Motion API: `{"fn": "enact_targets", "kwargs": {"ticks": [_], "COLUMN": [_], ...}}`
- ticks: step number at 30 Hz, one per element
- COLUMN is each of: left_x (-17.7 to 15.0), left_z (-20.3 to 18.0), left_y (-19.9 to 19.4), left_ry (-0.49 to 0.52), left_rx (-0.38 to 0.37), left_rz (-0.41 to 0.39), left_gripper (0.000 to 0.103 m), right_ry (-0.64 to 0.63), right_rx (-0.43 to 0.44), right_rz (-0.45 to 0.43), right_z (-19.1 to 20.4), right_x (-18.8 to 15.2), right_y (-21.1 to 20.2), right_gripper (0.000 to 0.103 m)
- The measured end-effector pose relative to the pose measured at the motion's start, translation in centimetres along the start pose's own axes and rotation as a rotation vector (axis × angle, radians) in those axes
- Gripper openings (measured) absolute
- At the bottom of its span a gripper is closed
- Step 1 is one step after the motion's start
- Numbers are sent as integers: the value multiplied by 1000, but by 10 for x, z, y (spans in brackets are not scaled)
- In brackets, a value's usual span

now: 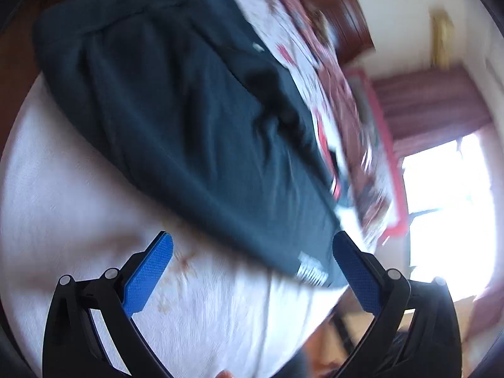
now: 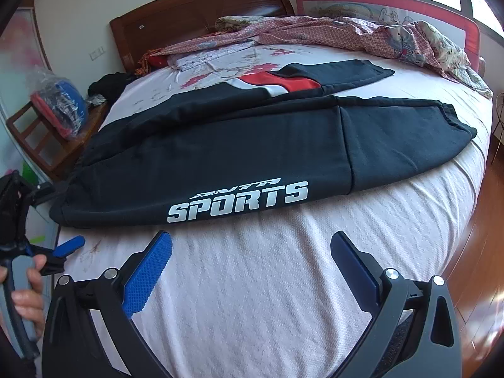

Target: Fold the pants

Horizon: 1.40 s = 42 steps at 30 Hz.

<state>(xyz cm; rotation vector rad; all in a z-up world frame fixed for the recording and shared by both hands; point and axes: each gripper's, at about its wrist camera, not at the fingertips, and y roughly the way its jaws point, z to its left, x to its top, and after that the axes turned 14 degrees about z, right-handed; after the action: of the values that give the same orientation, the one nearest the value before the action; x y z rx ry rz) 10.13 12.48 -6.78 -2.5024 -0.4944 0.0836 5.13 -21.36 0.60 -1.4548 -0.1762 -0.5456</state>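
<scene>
Right wrist view: the right gripper (image 2: 251, 264) hangs low over the white bed cover (image 2: 283, 283), its blue-padded fingers (image 2: 148, 274) spread wide with nothing between them, pointing toward the headboard (image 2: 195, 15). The black pants (image 2: 252, 148) lie flat across the bed just ahead of the fingertips, apart from them, doubled lengthwise so that one leg rests on the other; the waist end is at the left, the cuffs at the right, and the white "SPORTS" lettering (image 2: 237, 201) runs along the near edge. A second dark garment with a red and white panel (image 2: 277, 83) lies beyond the pants, and a crumpled checked quilt (image 2: 362, 31) sits at the far side. At the left edge a hand (image 2: 28, 296) grips the handle of the left gripper (image 2: 63, 249), which is held beside the bed near the waist end, one blue finger tip showing.

Left wrist view (blurred by motion, frame strongly tilted): the left gripper (image 1: 252, 267) has its fingers (image 1: 148, 274) wide apart and empty. It is angled over the cover (image 1: 78, 204), with the pants (image 1: 189, 110) stretching diagonally away and the lettered edge (image 1: 312, 271) close to the right-hand finger; contact cannot be judged. A bright window (image 1: 450, 204) fills the right side.
</scene>
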Motion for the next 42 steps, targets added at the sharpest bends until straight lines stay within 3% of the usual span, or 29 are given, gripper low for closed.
{"fn": "enact_targets", "kwargs": {"ticks": [4,6,8,11,12,14,16,19,21,25,30,37,38,40,42], "left_x": [21,23,28,29,28,25,23,19,10,-3,-18,-17,-16,-17,-17], "left_z": [29,37,36,43,48,57,54,47,32,19,6,-5,-3,0,2], "left_y": [-10,-5,-8,-6,-8,-8,-9,-14,-23,-49,-59,-58,-55,-53,-53], "left_ry": [-158,-192,-212,-273,-310,-329,-283,-266,-219,-153,-144,-140,-139,-136,-139], "left_rx": [-173,-200,-227,-193,-157,-172,-110,-98,-97,-166,-192,-178,-177,-165,-161], "left_rz": [-35,-62,-75,-83,-80,-97,-122,-163,-184,-204,-188,-172,-170,-169,-167], "left_gripper": [101,100,93,42,9,10,8,7,7,7,7,7,7,7,7], "right_ry": [-9,-18,-32,-46,-50,-55,-48,1,66,223,461,772,809,850,846], "right_rx": [9,20,30,43,43,51,55,72,64,4,34,328,364,417,405], "right_rz": [3,9,12,9,8,9,8,29,41,48,78,54,69,70,60], "right_z": [4,8,11,16,17,18,15,-3,-29,-92,-168,-238,-242,-247,-243], "right_x": [3,4,4,5,5,7,8,12,18,36,58,58,56,55,56], "right_y": [1,1,2,0,0,-2,-4,-7,-10,-12,-6,25,33,42,46], "right_gripper": [100,100,100,100,100,100,100,100,100,100,100,100,95,95,93]}}
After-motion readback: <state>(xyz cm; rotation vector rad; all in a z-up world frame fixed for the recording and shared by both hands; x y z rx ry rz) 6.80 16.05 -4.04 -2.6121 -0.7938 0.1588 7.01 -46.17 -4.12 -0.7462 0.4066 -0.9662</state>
